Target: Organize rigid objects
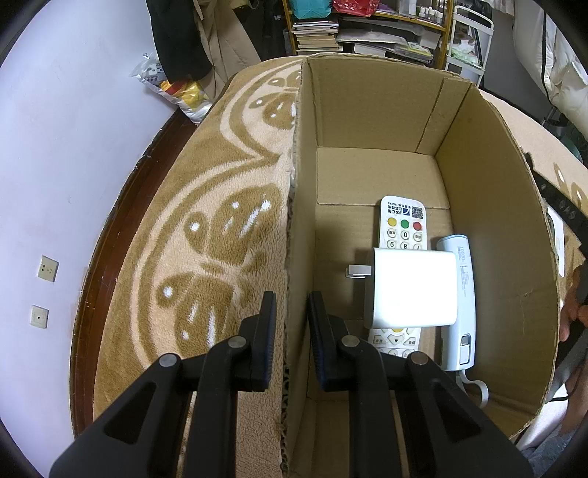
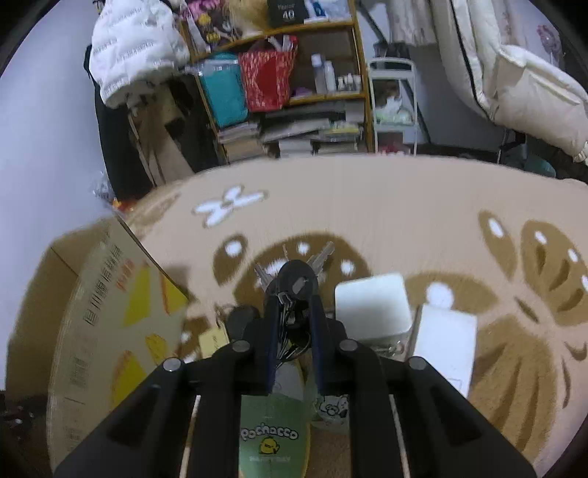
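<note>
Your right gripper [image 2: 293,312] has its jaws clamped on the key bunch [image 2: 296,281], keys fanning ahead; the cardboard box [image 2: 99,294] lies to its left (your left gripper [image 1: 292,312] pinches its near wall, jaws closed), so carry leftward.

The remote control [image 1: 402,228] bore "JSCN" and keys 0, 8, 9, the green packet [image 2: 272,434] read "Pochacco", and a dark box [image 2: 286,13] on the shelf showed "40".
</note>
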{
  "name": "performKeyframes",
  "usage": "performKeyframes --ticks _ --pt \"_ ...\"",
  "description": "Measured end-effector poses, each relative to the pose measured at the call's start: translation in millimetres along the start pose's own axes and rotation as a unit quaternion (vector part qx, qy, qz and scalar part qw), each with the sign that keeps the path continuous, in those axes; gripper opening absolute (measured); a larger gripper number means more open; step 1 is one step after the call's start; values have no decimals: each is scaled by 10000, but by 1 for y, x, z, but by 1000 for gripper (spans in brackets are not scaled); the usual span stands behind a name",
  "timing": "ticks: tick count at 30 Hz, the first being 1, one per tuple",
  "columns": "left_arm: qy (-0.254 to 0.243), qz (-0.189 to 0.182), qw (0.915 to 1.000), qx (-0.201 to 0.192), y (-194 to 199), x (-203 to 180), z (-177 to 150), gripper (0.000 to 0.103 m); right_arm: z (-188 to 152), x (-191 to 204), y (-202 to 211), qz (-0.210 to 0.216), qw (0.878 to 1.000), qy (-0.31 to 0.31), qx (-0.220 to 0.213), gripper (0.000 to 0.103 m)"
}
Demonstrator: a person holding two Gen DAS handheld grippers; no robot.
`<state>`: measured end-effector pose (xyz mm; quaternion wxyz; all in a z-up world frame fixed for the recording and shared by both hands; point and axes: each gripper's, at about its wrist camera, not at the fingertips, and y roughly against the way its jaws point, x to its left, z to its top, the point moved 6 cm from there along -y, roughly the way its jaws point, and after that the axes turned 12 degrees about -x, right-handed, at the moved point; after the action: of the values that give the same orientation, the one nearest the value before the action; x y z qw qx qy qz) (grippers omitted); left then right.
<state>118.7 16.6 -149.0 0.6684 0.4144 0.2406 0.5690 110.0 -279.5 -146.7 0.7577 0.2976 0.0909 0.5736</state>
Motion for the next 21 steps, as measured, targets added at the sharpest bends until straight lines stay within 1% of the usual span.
performKeyframes --ticks 5,9,13,15,18,21 --pt "23 -23 10000 14 1 0 1 18 20 7 23 198 9992 -152 -310 16" --pt "30 -28 10000 14 1 1 1 18 36 23 47 468 9972 -161 -552 16" --pt "36 -31 10000 25 0 1 1 18 48 53 72 941 9924 -109 -781 16" --pt "22 -19 10000 25 0 1 1 18 49 71 81 1380 9865 -224 -852 17" --pt "-13 14 10000 26 0 0 0 18 43 98 91 1762 9804 -88 -875 16" --pt "-49 32 10000 17 0 0 0 18 35 122 97 1983 9767 132 -813 16"
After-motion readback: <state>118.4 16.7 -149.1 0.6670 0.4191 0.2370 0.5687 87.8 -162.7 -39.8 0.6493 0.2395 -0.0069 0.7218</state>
